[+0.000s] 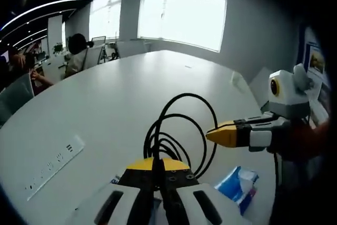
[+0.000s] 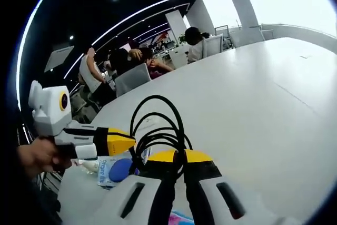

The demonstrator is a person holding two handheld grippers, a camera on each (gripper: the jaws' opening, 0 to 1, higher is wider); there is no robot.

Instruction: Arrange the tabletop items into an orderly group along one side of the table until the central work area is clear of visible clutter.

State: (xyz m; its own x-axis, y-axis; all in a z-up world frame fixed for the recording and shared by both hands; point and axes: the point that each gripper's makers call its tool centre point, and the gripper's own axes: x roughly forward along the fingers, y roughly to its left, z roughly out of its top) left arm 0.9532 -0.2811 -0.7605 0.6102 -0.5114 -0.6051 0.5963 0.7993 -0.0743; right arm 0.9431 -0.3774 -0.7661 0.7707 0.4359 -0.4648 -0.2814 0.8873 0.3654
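Left gripper view, cable: a coiled black cable (image 1: 181, 135) stands up in loops just beyond the left tongs (image 1: 158, 166), over the near part of the white counter (image 1: 116, 104).
Left gripper view, left tongs: the yellow tips are pressed together on the gathered strands at the bottom of the coil, so the tongs are closed on the cable.
Left gripper view, right tongs: the right tongs (image 1: 217, 133) come in from the right, tips together and apparently empty, just beside the right side of the loops; whether they touch the cable cannot be told.
Left gripper view, other items: a blue-and-white packet (image 1: 239, 183) lies near right; a white power strip (image 1: 52, 167) lies near left.
Right gripper view, cable: the same coil (image 2: 158, 130) rises just past the right tongs (image 2: 175, 157), near the counter's left edge (image 2: 274, 109).
Right gripper view, tongs: these tips look nearly closed with strands running between them; a firm hold cannot be confirmed. The left tongs (image 2: 129, 142) reach in from the left, beside the coil.
Right gripper view, other items: a blue-capped packet (image 2: 117, 169) lies near left.
Handling: the cable looks light, springy and floppy; loops will likely spread if released. Best held where the strands bunch together, not by a single loop.
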